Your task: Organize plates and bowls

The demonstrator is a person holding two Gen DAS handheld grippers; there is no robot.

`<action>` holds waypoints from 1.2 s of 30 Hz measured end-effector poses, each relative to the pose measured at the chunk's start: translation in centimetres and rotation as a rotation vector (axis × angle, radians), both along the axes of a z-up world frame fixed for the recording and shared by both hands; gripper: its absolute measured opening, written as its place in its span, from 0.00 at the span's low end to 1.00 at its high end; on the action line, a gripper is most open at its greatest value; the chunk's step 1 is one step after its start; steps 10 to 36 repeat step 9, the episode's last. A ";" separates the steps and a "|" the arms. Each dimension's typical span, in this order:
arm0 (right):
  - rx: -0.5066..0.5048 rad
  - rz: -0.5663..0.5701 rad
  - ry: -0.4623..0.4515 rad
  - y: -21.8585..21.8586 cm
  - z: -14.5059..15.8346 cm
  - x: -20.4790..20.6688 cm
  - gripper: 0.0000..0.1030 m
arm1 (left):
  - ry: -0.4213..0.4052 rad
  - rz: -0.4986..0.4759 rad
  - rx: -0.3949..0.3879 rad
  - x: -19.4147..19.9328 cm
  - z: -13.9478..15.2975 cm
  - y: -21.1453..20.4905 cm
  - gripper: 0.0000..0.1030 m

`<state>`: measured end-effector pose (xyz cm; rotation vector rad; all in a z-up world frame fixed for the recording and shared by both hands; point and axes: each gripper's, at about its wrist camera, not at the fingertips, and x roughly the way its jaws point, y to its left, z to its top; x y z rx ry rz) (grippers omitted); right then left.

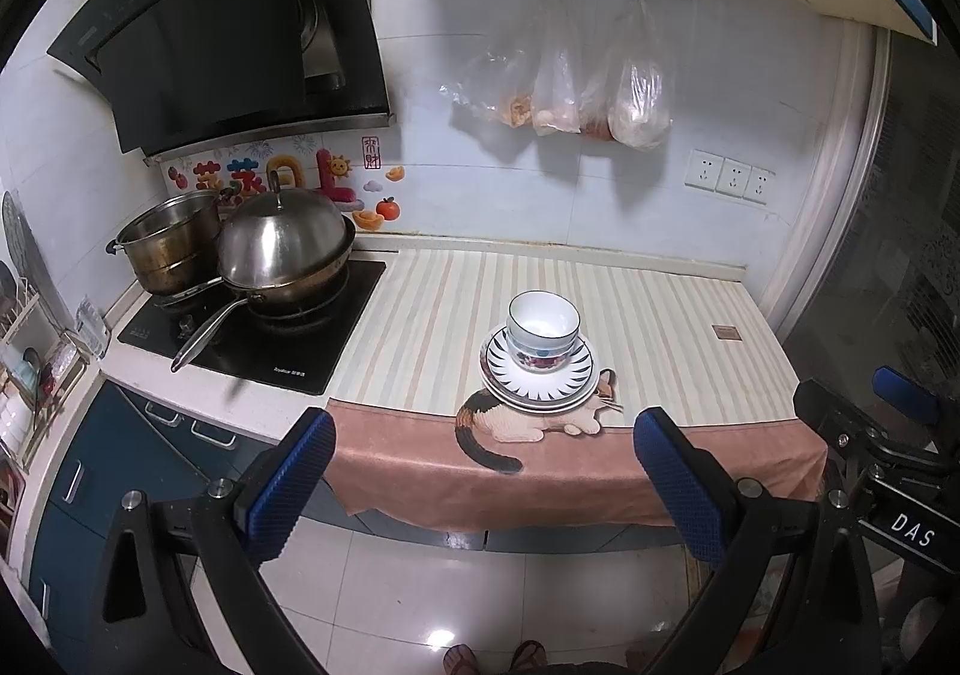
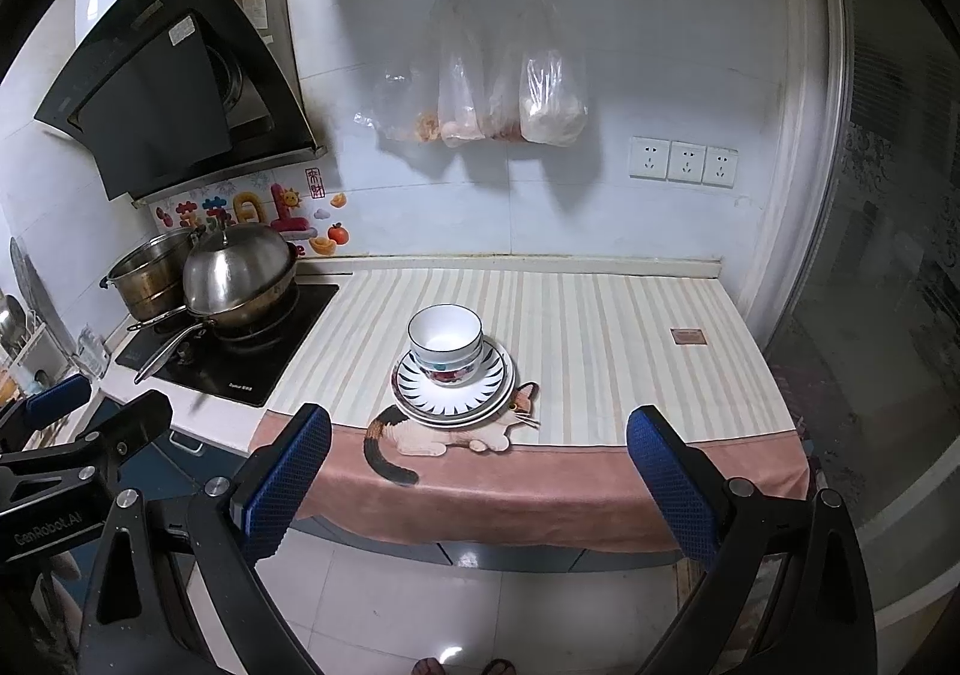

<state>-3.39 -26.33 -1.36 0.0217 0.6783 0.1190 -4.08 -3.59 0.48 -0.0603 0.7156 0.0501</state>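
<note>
kitchen counter, striped cloth (image 1: 660, 315): bowls (image 1: 543, 330) nested on stacked plates (image 1: 537, 375) near the front edge, compact, likely tidied. my left tongs (image 1: 485, 456) and right tongs (image 2: 479, 450): both spread, empty, held back over the floor.

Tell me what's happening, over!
Left gripper and right gripper open, empty, short of counter. Bowls stacked on plates. Nothing in the way.

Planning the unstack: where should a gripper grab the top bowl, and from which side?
Pinch the top bowl by its rim, one finger inside, one outside, coming from above on the near, counter-edge side. It sits upright and open, nested in another bowl on the plates, so its lower wall is buried. Both grippers are open and empty.
</note>
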 end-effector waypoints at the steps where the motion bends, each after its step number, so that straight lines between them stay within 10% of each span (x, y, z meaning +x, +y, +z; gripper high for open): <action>1: -0.001 0.000 -0.001 0.0 0.0 0.0 0.98 | 0.001 0.002 0.002 -0.1 0.0 0.0 0.99; 36: -0.002 0.002 0.006 0.0 -0.3 -0.1 0.98 | 0.000 0.006 0.004 -0.5 -0.2 0.3 0.99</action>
